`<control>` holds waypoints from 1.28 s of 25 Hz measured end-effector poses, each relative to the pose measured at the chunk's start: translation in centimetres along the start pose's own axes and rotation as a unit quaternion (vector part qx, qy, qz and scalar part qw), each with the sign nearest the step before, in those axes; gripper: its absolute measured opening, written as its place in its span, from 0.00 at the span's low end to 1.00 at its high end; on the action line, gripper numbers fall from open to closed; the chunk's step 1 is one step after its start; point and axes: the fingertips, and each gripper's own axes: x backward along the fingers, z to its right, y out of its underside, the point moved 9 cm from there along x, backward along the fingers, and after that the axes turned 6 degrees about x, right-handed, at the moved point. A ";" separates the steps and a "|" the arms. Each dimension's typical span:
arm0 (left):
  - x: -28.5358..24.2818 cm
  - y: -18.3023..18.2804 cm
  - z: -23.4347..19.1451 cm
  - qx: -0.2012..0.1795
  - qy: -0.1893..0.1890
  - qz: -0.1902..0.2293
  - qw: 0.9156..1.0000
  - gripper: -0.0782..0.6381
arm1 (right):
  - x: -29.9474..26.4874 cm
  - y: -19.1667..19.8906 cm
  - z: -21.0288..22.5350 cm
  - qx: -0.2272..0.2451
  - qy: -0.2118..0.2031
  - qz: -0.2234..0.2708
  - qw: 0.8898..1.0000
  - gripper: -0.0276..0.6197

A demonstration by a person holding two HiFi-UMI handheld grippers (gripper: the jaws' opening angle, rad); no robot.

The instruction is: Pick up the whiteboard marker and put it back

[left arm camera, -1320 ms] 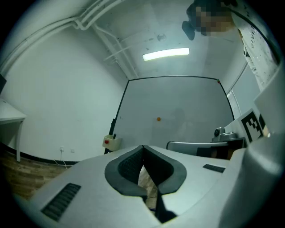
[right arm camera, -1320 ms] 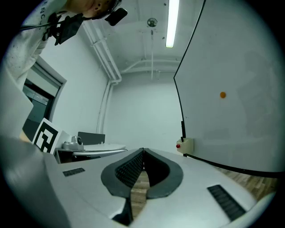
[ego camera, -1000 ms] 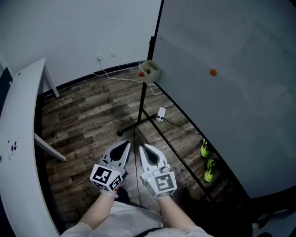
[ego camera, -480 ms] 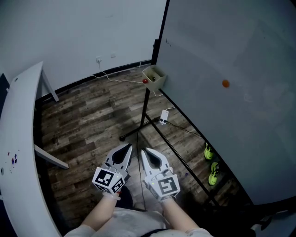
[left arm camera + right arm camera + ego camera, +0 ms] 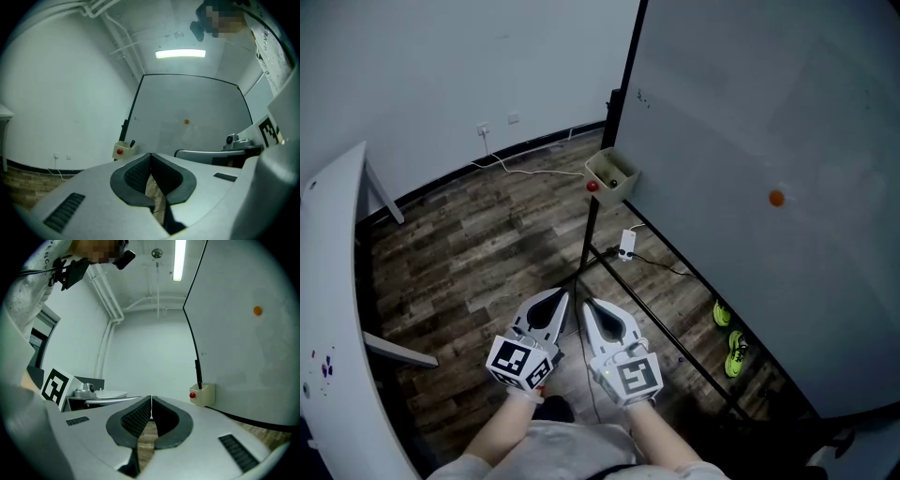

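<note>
The whiteboard (image 5: 750,112) stands at my right, over the wood floor (image 5: 478,244); a white table (image 5: 328,281) is at my left; I hold both tools low before me, side by side; the left gripper (image 5: 555,297) has its jaws pressed together with nothing between them, and the right gripper (image 5: 591,304) is the same; the box (image 5: 612,175) sits at the whiteboard's lower corner, well apart from both; the dark marker (image 5: 132,143) stands tilted in it.

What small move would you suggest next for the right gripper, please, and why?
I would probably carry the right gripper forward toward the beige box at the whiteboard's corner, opening its jaws: they are shut on nothing, well short of the box, where a dark marker-like stub pokes up.
</note>
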 end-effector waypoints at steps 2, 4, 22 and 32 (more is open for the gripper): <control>-1.0 -0.1 -1.3 0.003 0.008 -0.003 1.000 0.13 | -1.3 -0.2 0.5 -0.002 0.014 -0.015 1.000 0.07; -1.9 -0.3 -2.5 0.006 0.015 -0.005 1.000 0.13 | -2.5 0.0 0.9 -0.002 0.022 -0.027 0.999 0.07; -7.2 -0.9 -8.4 0.027 0.057 -0.010 0.998 0.13 | -8.8 1.5 2.8 0.022 0.046 -0.004 0.999 0.07; -13.3 -1.7 -10.5 0.016 0.068 -0.023 0.997 0.13 | -13.3 1.6 8.1 0.037 0.051 -0.003 0.998 0.07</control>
